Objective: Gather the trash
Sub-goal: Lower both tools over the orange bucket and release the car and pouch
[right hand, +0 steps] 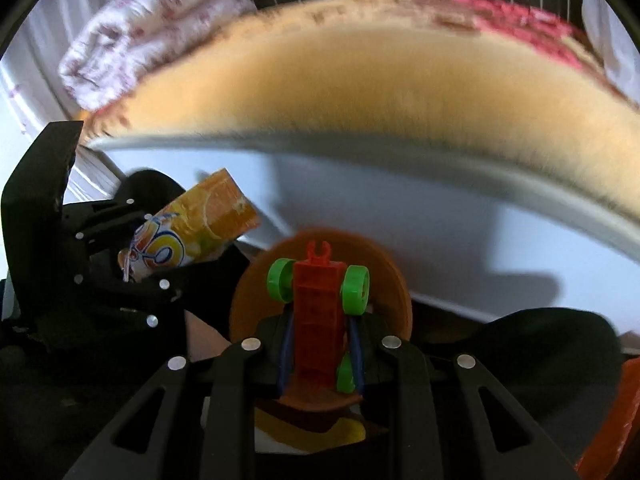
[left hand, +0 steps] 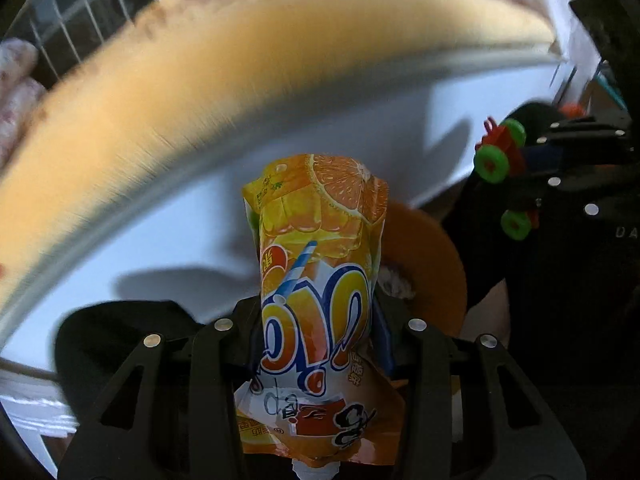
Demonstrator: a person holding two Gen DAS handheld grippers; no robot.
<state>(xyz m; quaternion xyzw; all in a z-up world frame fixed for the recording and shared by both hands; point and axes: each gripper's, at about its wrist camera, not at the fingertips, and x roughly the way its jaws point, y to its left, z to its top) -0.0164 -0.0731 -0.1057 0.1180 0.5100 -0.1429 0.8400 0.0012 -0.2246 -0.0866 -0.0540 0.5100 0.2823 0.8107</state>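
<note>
My left gripper (left hand: 316,344) is shut on an orange juice pouch (left hand: 320,280), which stands up between the fingers in the left wrist view. The same pouch (right hand: 192,236) shows at the left of the right wrist view, held in the left gripper (right hand: 132,264). My right gripper (right hand: 320,344) is shut on a red toy car with green wheels (right hand: 318,312). That toy car (left hand: 506,176) also appears at the right of the left wrist view. Beneath both grippers lies a round orange bin (right hand: 384,276), its rim (left hand: 436,268) partly hidden by the pouch.
A bed with an orange-tan cover (left hand: 240,80) and a white side panel (left hand: 280,152) fills the background, blurred by motion. Folded floral bedding (right hand: 152,28) lies at its end. A barred window (left hand: 100,12) stands behind. An orange object (right hand: 616,432) sits at the lower right.
</note>
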